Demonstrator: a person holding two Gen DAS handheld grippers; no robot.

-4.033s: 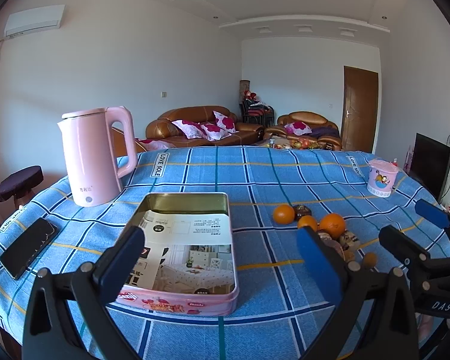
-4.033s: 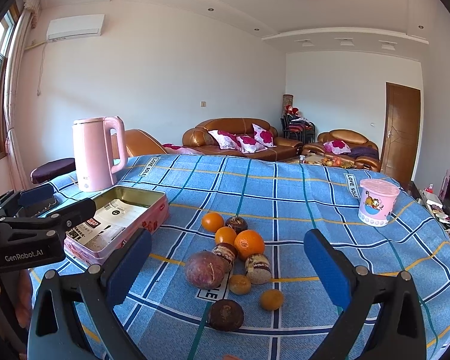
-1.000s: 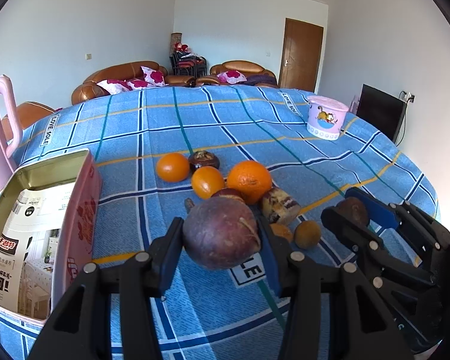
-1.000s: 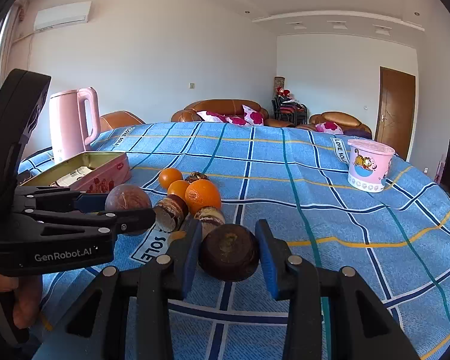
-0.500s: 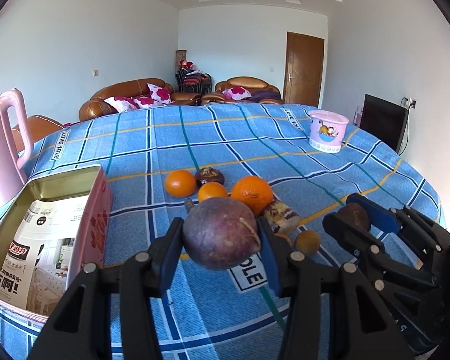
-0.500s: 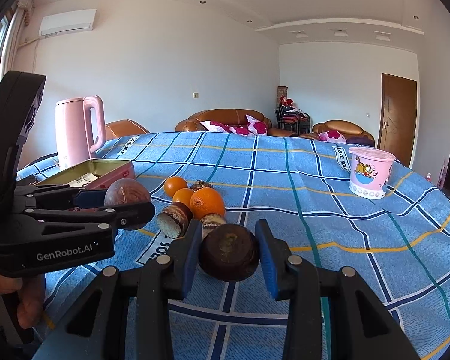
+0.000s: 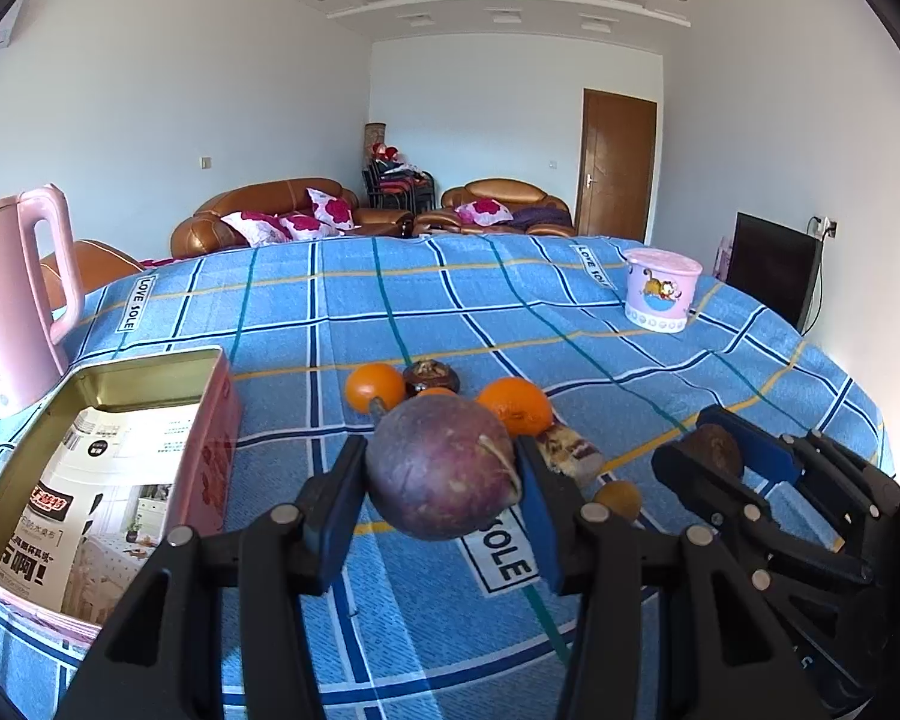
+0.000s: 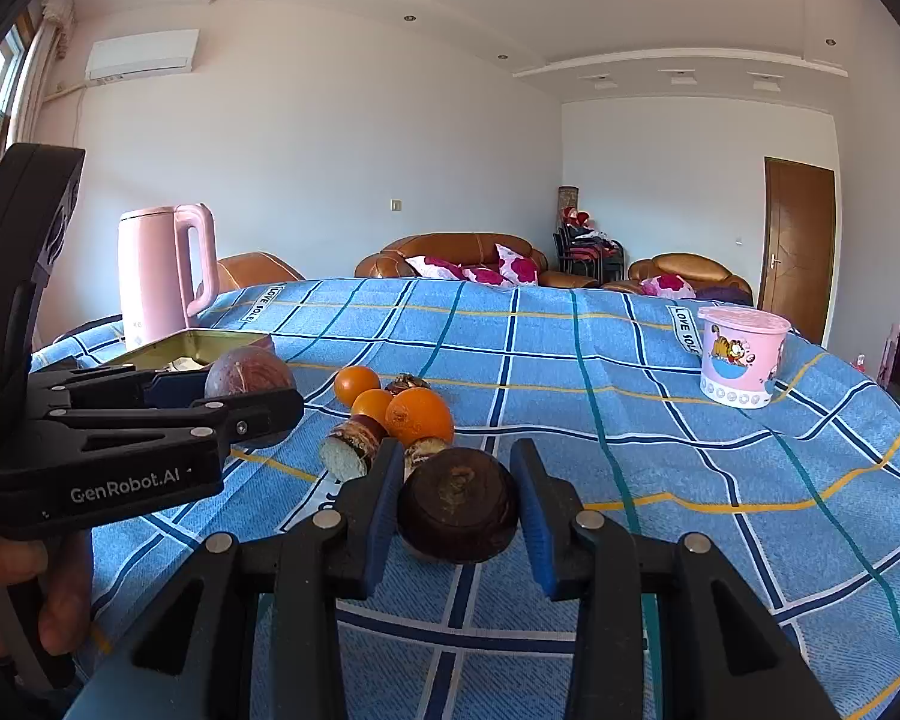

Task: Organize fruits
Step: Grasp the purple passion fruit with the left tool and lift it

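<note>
Both fruits are now lifted off the tabletop: left tongs grip the purple fruit right of the tin, and right tongs clamp the brown fruit, ready for boxing.

We see a pink kettle at table's left edge, a pink cartoon cup far right on the blue plaid tablecloth, brown sofas behind.
</note>
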